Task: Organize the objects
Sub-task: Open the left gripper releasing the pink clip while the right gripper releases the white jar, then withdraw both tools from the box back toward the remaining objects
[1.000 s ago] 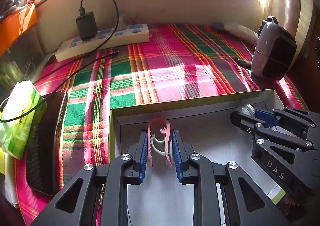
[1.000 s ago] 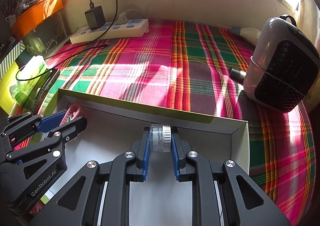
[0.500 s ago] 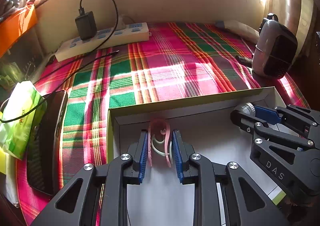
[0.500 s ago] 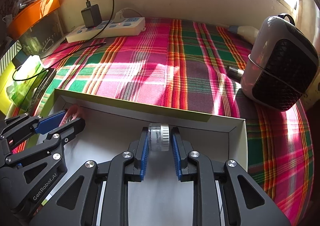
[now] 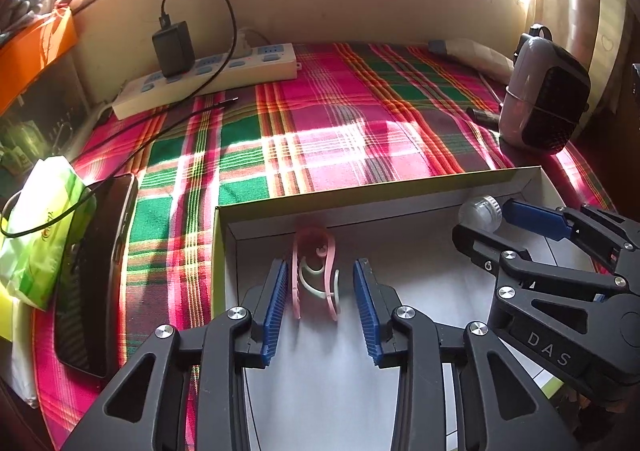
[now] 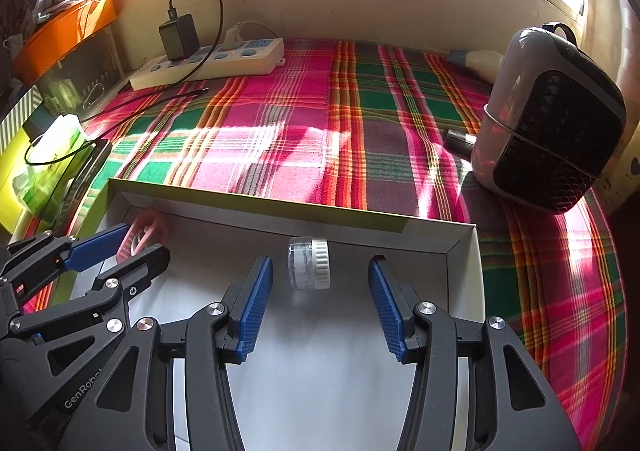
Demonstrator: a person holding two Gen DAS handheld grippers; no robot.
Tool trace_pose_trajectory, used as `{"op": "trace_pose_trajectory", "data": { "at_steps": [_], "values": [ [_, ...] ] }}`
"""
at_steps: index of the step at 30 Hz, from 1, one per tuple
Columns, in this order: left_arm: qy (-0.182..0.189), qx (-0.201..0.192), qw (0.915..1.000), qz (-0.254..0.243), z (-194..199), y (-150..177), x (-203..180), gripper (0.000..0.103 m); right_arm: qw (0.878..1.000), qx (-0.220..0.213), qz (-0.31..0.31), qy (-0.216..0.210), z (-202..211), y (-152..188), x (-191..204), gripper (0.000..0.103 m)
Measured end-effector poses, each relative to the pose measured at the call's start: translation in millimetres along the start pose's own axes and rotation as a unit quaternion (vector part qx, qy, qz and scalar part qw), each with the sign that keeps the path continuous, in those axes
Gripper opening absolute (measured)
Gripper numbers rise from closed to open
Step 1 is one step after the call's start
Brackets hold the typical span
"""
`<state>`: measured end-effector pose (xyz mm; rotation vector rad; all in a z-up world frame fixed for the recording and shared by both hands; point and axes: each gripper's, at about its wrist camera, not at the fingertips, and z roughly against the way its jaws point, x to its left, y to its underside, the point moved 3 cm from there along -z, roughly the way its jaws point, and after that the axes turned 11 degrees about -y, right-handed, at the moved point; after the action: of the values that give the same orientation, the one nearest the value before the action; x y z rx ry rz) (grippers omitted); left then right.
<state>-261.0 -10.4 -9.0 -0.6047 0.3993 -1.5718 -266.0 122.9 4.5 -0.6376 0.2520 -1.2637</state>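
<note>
A shallow white cardboard box lies on a plaid cloth. Inside it, near the left back corner, rests a pink clip with a pale green hook. My left gripper straddles it with jaws opening; the blue pads stand clear of it. Near the right back wall lies a small clear jar with a white cap. My right gripper is around it, jaws opening, pads apart from the jar.
Plaid cloth covers the surface. A power strip with a black charger runs along the back wall. A small heater stands at the right. A dark phone and a green tissue pack lie left.
Both grippers let go: the left one's jaws spread away from the pink clip, the right one's away from the jar. Both objects now rest on the box floor.
</note>
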Motion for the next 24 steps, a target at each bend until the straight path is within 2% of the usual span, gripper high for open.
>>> {"op": "trace_pose_trajectory", "data": {
  "at_steps": [17, 24],
  "values": [
    [-0.016, -0.015, 0.9997, 0.015, 28.0, 14.6, 6.4, 0.033, 1.0, -0.023, -0.017, -0.009, 28.4, 20.8, 5.3, 0.054],
    [-0.011, -0.024, 0.9994, 0.022, 41.9, 26.3, 7.3, 0.033, 0.999, -0.042, -0.024, -0.017, 44.7, 33.2, 12.7, 0.054]
  ]
}}
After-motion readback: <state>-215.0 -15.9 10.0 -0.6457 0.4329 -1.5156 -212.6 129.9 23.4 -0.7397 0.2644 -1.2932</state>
